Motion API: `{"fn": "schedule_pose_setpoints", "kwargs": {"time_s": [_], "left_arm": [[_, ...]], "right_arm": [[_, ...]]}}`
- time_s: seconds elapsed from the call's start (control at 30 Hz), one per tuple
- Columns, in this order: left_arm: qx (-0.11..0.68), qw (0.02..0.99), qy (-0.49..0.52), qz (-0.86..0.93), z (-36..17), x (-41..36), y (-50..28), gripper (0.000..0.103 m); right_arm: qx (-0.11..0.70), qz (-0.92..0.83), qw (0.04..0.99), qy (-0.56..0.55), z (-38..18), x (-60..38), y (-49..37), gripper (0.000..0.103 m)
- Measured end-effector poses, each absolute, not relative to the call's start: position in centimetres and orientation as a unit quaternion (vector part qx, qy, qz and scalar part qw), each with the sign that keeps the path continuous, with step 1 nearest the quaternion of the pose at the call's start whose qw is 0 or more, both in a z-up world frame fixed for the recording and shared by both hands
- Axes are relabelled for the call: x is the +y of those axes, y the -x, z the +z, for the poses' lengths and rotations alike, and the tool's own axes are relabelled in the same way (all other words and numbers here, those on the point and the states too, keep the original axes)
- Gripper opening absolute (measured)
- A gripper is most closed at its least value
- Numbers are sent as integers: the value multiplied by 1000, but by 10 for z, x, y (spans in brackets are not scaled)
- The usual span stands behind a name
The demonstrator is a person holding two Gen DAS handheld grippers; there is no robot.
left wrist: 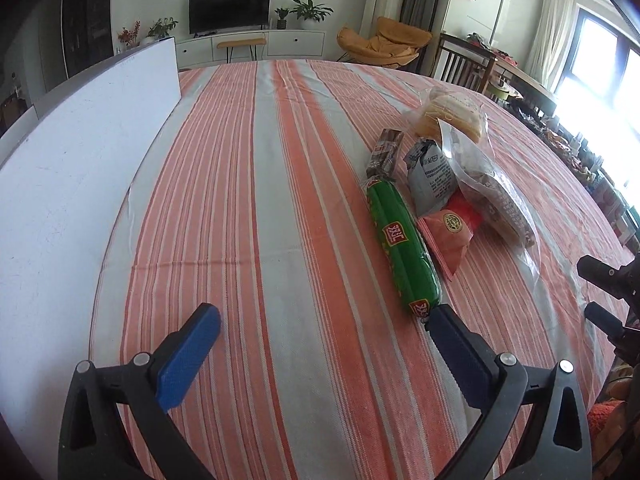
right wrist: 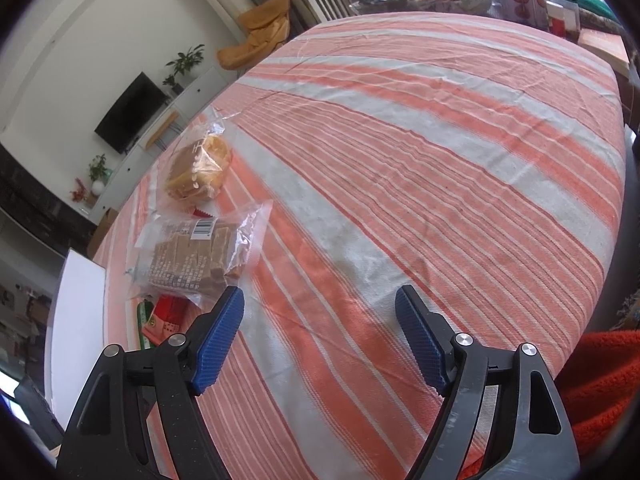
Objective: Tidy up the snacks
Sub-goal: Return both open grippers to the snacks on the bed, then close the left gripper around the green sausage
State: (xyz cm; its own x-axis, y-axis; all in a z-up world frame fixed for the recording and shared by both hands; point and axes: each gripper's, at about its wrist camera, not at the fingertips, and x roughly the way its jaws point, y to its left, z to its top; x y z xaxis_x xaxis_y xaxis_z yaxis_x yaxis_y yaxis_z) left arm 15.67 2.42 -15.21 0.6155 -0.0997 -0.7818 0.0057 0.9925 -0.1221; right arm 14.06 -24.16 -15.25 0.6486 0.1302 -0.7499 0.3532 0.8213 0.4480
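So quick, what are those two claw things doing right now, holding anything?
Left gripper: fingers wide open, holding nothing.
Right gripper: open, nothing between its fingers.

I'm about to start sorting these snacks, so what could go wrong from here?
1. The left gripper has one finger right at the tip of the green sausage; a nudge might roll it.
2. The snacks overlap: the clear bag of brown cake slices lies partly over the red packet, so lifting one could drag others.
3. Thin clear wrappers could slip or crush between the fingers.
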Motion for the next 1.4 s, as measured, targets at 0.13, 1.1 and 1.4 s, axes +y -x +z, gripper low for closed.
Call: {"fn": "schedule_pose_setpoints", "kwargs": {"time_s": [0.13,1.1,1.4], "left_arm": [[437,897,53,-29,-152,24,-157,103],[457,888,40,-37,-151,24,-155,103],[481,868,102,-70,-128,38,-163,92]], "right_arm": [[415,-64,860,-289,-153,-241,-141,82],[407,-55,856,-313,-153,-247,-139,83],[407,-59,858,-308,-153,-246,-140,83]]}}
